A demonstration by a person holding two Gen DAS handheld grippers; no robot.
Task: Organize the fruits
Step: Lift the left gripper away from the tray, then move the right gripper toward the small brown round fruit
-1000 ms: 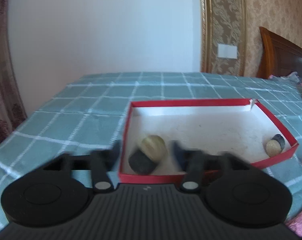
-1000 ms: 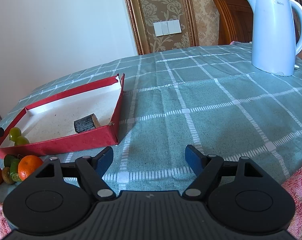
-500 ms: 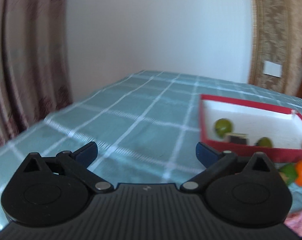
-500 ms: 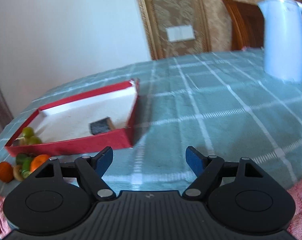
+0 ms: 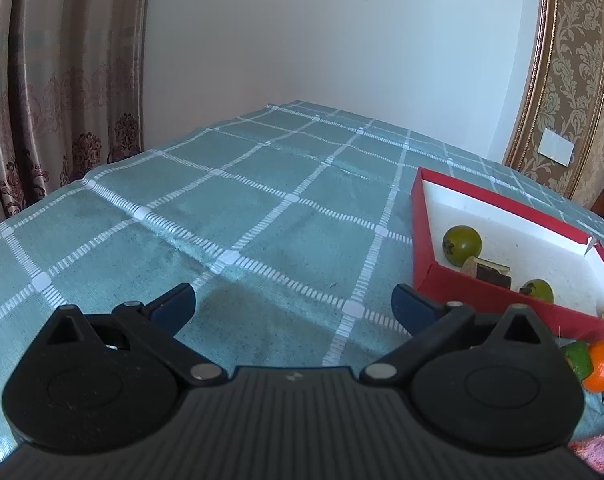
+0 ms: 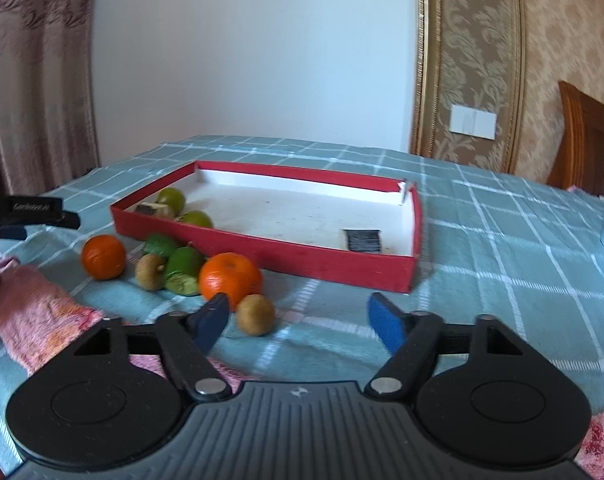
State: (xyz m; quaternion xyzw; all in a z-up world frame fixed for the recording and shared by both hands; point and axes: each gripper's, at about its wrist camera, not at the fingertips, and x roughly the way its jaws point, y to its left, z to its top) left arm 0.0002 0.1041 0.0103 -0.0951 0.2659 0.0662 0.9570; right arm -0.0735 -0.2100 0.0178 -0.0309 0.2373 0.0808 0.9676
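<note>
Checked tablecloth (image 6: 482, 248), red tray (image 6: 285, 256), loose oranges (image 6: 229, 280) alongside.

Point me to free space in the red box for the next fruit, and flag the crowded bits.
Free: the white floor of the box between the green fruits at its left end and the dark block near its right wall. Crowded: that left corner, and the cloth in front of the box, where oranges, green fruit and brown fruit cluster.

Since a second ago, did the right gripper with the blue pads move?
Yes. The right gripper swung left: the red cardboard tray slid from the view's left edge toward its middle, and loose fruit now lies ahead. Its jaws have just been closing, empty.
</note>
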